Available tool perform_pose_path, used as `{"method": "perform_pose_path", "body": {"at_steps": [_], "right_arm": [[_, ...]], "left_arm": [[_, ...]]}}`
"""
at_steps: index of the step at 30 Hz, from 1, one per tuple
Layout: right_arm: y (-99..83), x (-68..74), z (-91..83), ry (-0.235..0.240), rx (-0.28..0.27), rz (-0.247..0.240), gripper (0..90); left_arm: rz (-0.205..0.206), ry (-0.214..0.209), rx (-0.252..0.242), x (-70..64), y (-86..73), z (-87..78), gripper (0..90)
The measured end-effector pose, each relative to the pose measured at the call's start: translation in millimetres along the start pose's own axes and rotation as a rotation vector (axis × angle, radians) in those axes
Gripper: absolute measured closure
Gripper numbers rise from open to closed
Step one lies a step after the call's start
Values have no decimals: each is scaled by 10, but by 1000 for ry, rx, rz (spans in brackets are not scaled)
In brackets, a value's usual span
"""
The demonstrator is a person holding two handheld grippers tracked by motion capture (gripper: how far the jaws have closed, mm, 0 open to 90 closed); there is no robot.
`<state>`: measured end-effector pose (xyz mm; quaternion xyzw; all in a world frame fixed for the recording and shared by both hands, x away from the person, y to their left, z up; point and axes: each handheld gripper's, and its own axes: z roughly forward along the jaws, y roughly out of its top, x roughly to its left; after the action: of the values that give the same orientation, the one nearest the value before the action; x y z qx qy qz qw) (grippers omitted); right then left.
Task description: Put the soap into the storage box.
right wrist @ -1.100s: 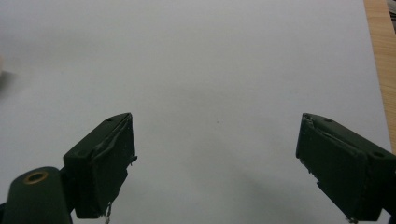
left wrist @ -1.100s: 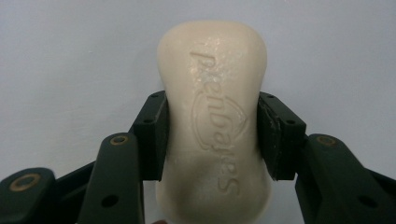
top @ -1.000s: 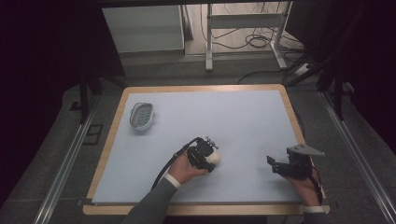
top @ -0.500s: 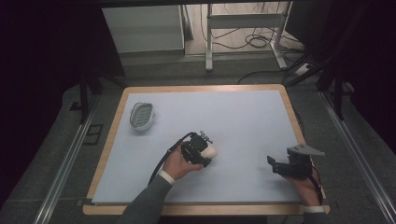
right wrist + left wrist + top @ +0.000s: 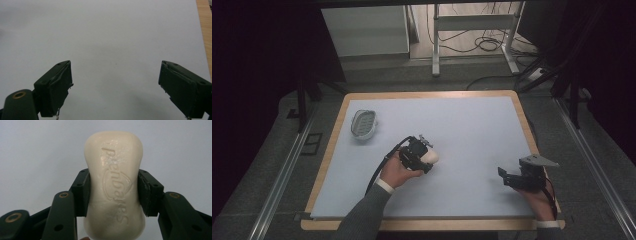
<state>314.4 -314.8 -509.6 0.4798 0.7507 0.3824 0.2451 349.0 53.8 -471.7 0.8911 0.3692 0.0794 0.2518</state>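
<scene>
Left gripper view: left claw [image 5: 113,192] clamps soap bar [image 5: 115,185] (cream, embossed); right claw [image 5: 115,87] gapes.

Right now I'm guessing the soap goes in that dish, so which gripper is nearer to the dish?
Left. The left gripper, shut on the soap, sits mid-table, just right of the dish. The right gripper rests open near the table's right edge.

The pale tabletop [image 5: 472,125] lies bare across its far half and through the wide stretch between the left gripper [image 5: 424,155], clamped on a bar of soap [image 5: 430,157], and the right gripper [image 5: 510,178], whose jaws stand spread over bare surface near the right wooden edge. A soap dish [image 5: 363,123] sits near the far left edge, well apart from both.
</scene>
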Motion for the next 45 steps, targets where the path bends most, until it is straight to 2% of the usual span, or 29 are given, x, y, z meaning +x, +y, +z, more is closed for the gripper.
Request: {"method": "perform_pose_path", "body": {"at_steps": [14, 27, 45], "right_arm": [[-5, -7, 7, -1, 4, -1, 116], [-15, -20, 14, -3, 10, 6, 116], [-19, -31, 17, -6, 12, 8, 116]], "left_arm": [[-31, 1, -13, 166, -31, -79, 496], [-52, 28, -19, 302, -44, -152, 496], [-91, 44, -19, 513, -86, -227, 496]]}}
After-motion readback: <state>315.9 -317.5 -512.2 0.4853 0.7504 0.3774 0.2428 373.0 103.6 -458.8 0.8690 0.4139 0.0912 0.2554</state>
